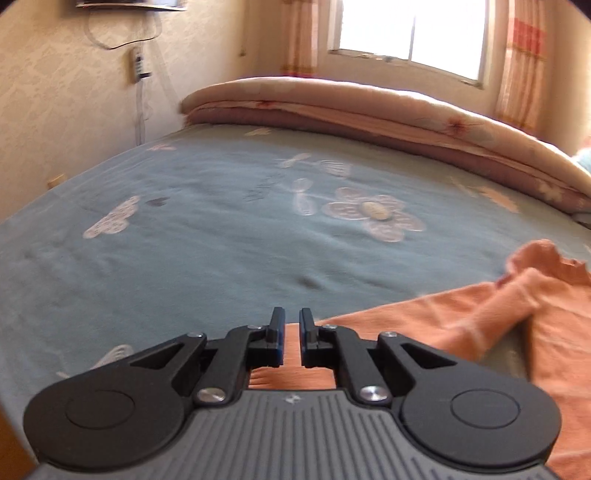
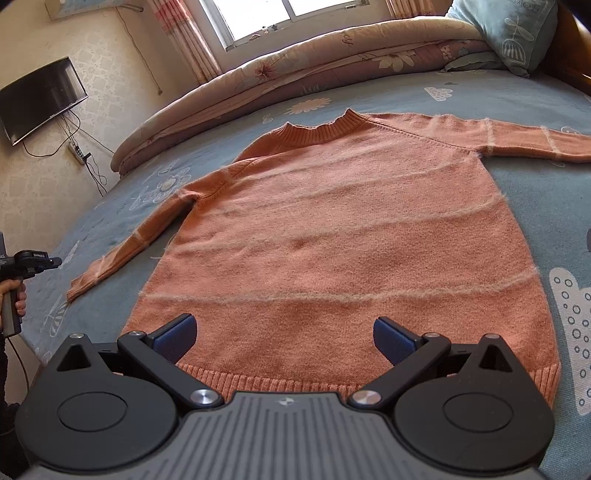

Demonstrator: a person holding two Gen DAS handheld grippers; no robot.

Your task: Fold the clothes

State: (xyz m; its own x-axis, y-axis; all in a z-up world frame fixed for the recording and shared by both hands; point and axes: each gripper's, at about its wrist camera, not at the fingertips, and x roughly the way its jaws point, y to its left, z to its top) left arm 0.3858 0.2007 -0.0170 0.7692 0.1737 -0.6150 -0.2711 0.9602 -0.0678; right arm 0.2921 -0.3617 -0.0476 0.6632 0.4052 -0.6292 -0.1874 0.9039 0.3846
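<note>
Sweater (image 2: 332, 229) lies flat on the bed (image 2: 535, 92), sleeves spread. Left claw (image 1: 291, 328) is nearly closed, holding nothing; right claw (image 2: 284, 332) gapes empty over the hem. A shallow pinch may catch only one layer, so the fold would drag crooked.

A: Where does the sweater (image 2: 332, 229) lie?

B: Flat on the bed (image 2: 535, 206), collar (image 2: 321, 133) toward the far side, hem nearest the right gripper (image 2: 285, 338), whose two fingers hang over the hem, one to each side.

A: And the sleeves?

B: One sleeve (image 2: 535, 142) runs out to the right. The other sleeve (image 2: 122, 254) slants down to the left, toward the left gripper (image 1: 291, 338) at the bed's left edge.

A: Behind the sweater?

B: A folded quilt (image 2: 295, 70) along the far side under the window (image 2: 280, 14), with a pillow (image 2: 509, 33) at its right end. A television (image 2: 40, 98) hangs on the left wall.
</note>
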